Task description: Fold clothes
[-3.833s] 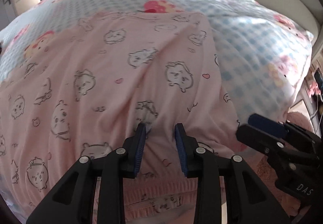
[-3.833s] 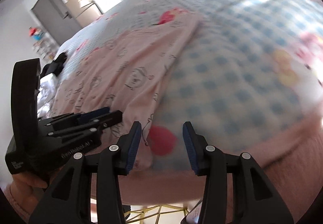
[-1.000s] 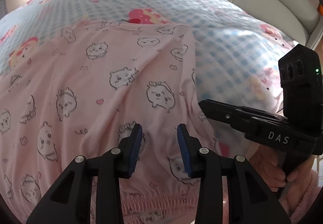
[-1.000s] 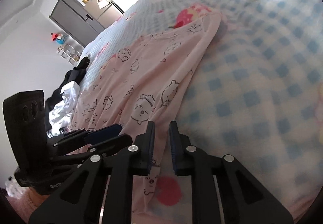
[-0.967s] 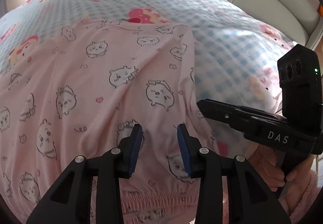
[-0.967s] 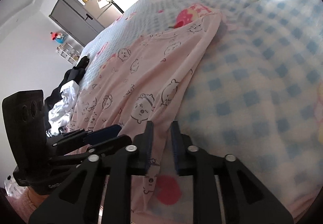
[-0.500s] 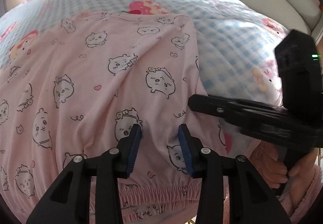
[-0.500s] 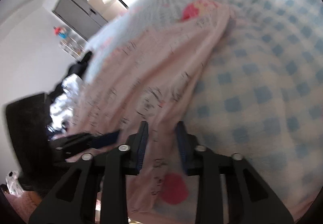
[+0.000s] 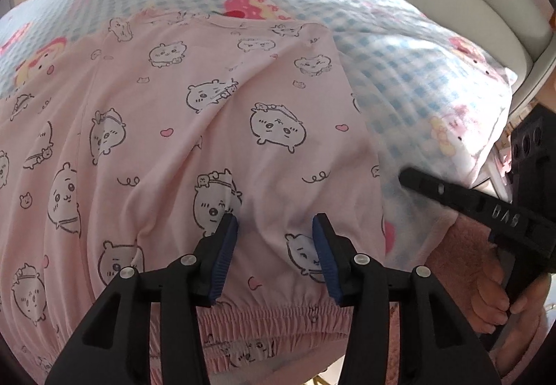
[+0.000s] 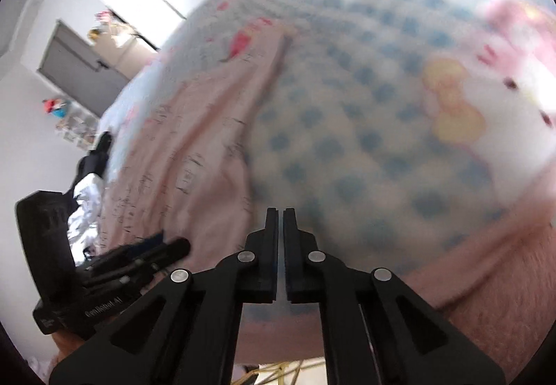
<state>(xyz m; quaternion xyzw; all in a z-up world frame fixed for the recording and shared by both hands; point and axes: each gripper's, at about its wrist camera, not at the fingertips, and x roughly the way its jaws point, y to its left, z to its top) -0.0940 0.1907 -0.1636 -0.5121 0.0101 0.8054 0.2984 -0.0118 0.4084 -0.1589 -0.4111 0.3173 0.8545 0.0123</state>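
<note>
Right hand-held gripper (image 10: 280,211) now fully closed

Right-wrist view blurred; pink garment (image 10: 194,176) print perhaps unreadable there.

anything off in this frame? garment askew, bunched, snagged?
Mostly fine. The pink printed garment lies spread on the checked bedspread, with soft wrinkles bunched just ahead of the open left gripper. The right gripper is nearly shut; its view is too blurred to show fabric between the fingers.
</note>
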